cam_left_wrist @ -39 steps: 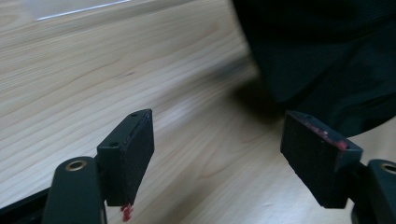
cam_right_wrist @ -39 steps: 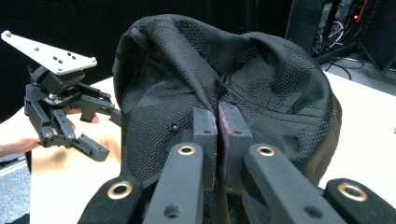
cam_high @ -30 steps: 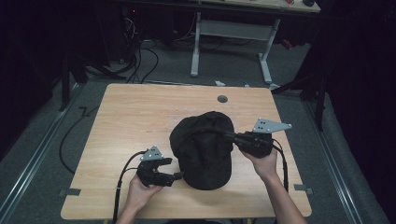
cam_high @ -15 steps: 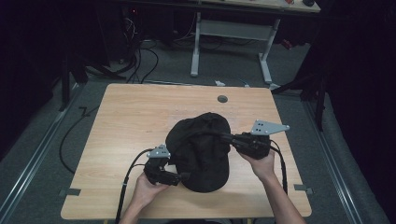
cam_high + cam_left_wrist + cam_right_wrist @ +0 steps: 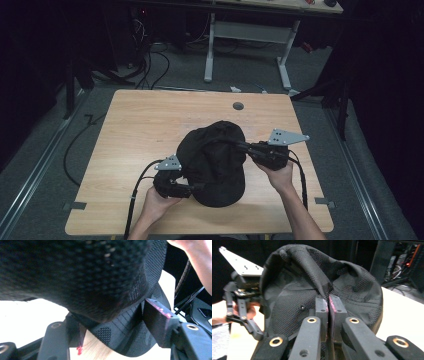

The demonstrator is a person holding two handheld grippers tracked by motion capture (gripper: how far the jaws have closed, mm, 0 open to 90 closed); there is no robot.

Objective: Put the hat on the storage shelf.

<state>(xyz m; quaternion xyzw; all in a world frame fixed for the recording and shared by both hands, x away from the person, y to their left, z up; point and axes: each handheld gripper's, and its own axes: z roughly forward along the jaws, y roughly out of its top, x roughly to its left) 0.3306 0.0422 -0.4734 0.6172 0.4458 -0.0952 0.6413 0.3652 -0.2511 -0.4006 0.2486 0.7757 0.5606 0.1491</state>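
Note:
A black mesh cap (image 5: 215, 160) lies on the wooden table (image 5: 150, 125). My right gripper (image 5: 235, 144) comes in from the right and is shut on a fold of the cap's crown (image 5: 352, 287); in the right gripper view its pads (image 5: 322, 306) pinch the fabric. My left gripper (image 5: 196, 187) sits at the cap's lower left edge. Its jaws have just been closing. In the left gripper view the stitched brim (image 5: 117, 327) lies between them, and both pads (image 5: 157, 320) rest against it. The crown (image 5: 75, 277) bulges above.
A small dark round grommet (image 5: 238, 106) sits in the tabletop behind the cap. A white-legged desk (image 5: 245, 35) and loose cables (image 5: 150, 55) are on the floor beyond the table. Bare wood lies left of the cap.
My left gripper has slid right to the cap's edge and its jaws have narrowed around the brim. The right gripper has kept its pinch on the crown and stayed put.

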